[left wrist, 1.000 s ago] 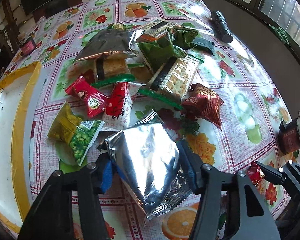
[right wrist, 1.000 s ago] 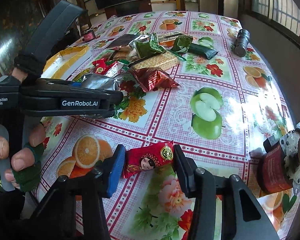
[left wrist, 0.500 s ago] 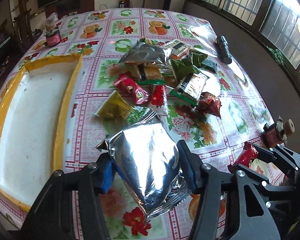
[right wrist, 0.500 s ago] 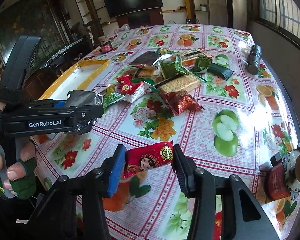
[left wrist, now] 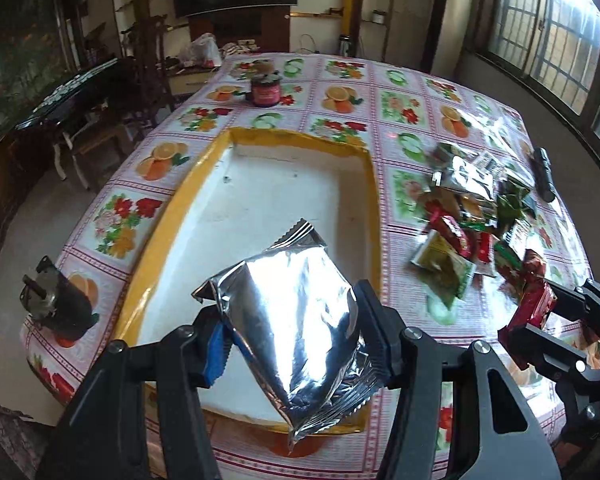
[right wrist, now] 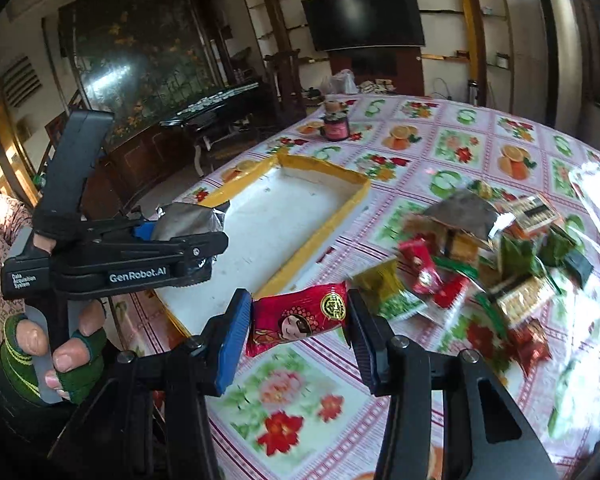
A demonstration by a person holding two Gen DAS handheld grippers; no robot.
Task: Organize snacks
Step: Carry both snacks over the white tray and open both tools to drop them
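Note:
My left gripper [left wrist: 292, 340] is shut on a silver foil snack bag [left wrist: 296, 312] and holds it above the near end of the yellow-rimmed white tray [left wrist: 374, 216]. My right gripper [right wrist: 298, 322] is shut on a red snack packet [right wrist: 298, 318] with a face print, held above the tablecloth just right of the tray [right wrist: 340, 208]. The left gripper [right wrist: 204, 242] with its silver bag [right wrist: 188, 218] shows at the left of the right wrist view. The red packet [left wrist: 534, 304] also shows at the right edge of the left wrist view. A pile of snack packets [left wrist: 468, 224] lies right of the tray; it also shows in the right wrist view [right wrist: 480, 264].
The table wears a fruit-and-flower cloth [left wrist: 340, 100]. A red jar [left wrist: 265, 92] stands at the far end. A black flashlight [left wrist: 544, 176] lies at the right edge. A dark holder [left wrist: 56, 300] stands at the near left corner. Chairs and a dark cabinet stand left of the table.
Both grippers have swung left with their packets. The silver bag has moved from over the tablecloth to over the tray. The red packet has moved toward the tray's right rim.

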